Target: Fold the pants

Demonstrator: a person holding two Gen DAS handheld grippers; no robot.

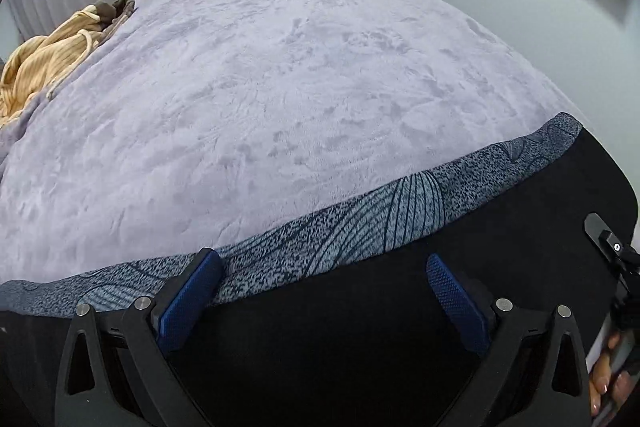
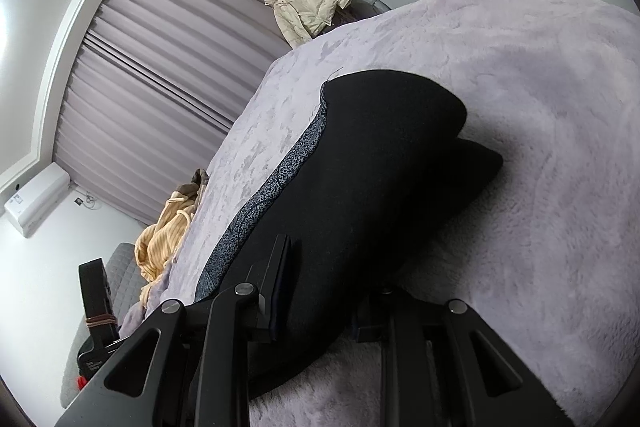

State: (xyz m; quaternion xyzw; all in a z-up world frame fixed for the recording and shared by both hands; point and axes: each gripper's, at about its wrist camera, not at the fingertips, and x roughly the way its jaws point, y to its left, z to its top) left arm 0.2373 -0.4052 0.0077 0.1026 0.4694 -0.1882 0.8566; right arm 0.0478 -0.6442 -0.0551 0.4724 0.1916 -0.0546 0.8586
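Black pants (image 2: 372,163) lengthwise across blanket (image 2: 560,147); right gripper (image 2: 320,307) clamps them, left gripper (image 1: 324,291) released.

Soft, even indoor light, both views sharp; heavy fisheye bending and dark corners at the edges, the black pants (image 2: 380,167) casting a soft shadow on the bed (image 2: 540,187).

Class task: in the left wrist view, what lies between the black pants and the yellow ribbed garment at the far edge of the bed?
Only bare lilac plush blanket separates the black pants from the yellow ribbed garment.
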